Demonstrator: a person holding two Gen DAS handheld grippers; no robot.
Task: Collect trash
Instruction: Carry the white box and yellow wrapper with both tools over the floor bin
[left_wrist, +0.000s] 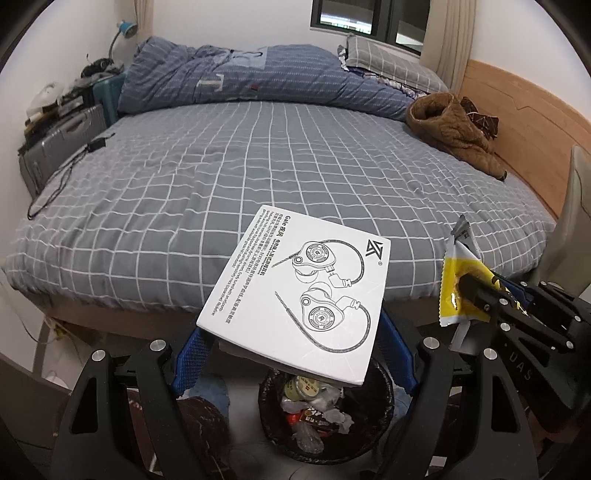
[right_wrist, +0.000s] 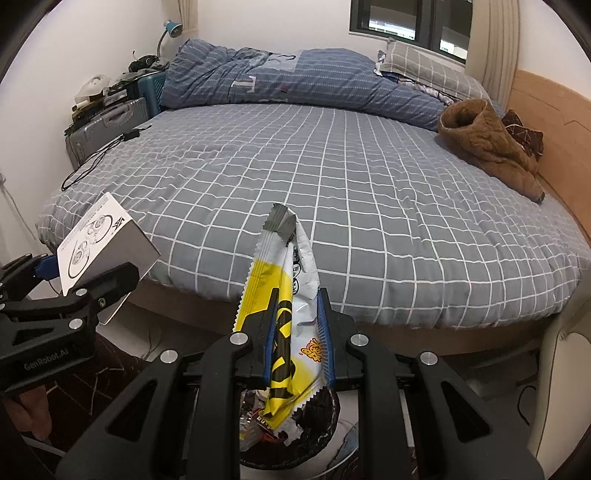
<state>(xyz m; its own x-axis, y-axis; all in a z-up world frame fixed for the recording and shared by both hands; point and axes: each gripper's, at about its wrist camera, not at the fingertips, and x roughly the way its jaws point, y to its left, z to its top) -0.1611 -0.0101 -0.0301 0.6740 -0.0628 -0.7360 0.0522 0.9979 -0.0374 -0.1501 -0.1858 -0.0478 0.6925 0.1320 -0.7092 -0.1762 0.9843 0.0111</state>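
Observation:
My left gripper is shut on a white earphone box printed with an earphone drawing, held above a black-lined trash bin that holds wrappers. The box and left gripper also show at the left of the right wrist view. My right gripper is shut on a yellow and white snack wrapper, held upright over the same bin. The wrapper and right gripper show at the right of the left wrist view.
A bed with a grey checked sheet fills the view ahead. A blue quilt, a brown garment and a black cable lie on it. Suitcases stand at the left, a wooden headboard at the right.

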